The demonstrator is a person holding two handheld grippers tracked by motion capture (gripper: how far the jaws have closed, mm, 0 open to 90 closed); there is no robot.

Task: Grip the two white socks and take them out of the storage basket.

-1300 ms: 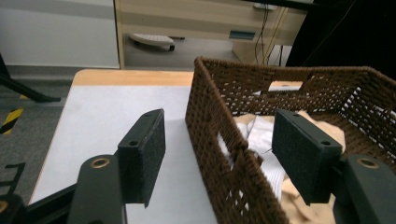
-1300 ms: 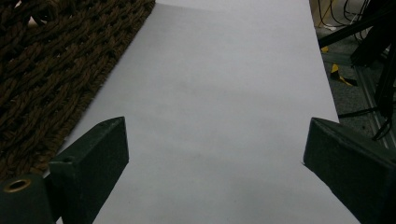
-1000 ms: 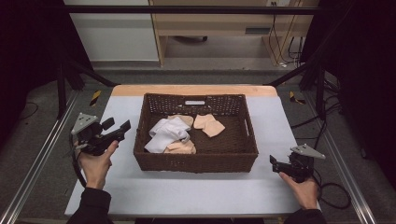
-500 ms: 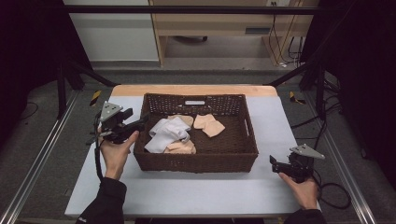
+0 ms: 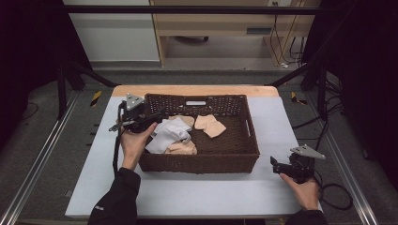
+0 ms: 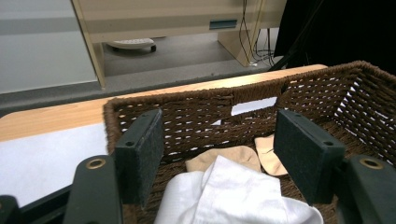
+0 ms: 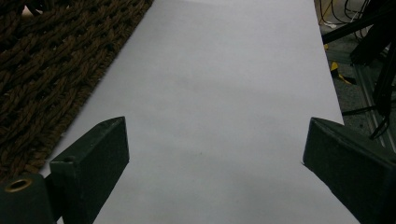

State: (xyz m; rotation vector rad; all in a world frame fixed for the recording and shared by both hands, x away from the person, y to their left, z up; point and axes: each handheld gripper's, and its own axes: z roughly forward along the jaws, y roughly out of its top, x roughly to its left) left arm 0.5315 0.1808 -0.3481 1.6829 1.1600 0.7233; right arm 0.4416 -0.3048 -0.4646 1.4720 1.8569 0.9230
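Observation:
A dark brown wicker basket (image 5: 199, 161) stands mid-table and holds a crumpled white cloth (image 5: 166, 134) and beige cloths (image 5: 210, 125). My left gripper (image 5: 157, 115) hangs open over the basket's left rim, jaws pointing into it. In the left gripper view the white cloth (image 6: 233, 198) lies low between the open jaws of the left gripper (image 6: 219, 144), with a beige cloth (image 6: 229, 157) behind it and the basket's far wall (image 6: 191, 112) beyond. My right gripper (image 5: 273, 165) rests open on the table, right of the basket. In its own view the right gripper (image 7: 215, 154) frames only bare table, the basket wall (image 7: 46, 70) at left.
The white table top (image 5: 187, 192) has free room in front of the basket and on both sides. A wooden strip (image 5: 197, 90) runs along the far edge. Metal rails (image 5: 37, 164) flank the table. A cable (image 5: 335, 194) trails from the right gripper.
My left gripper has moved from the table's left side forward and right, to the basket's left rim above the white cloth. The right gripper has stayed put.

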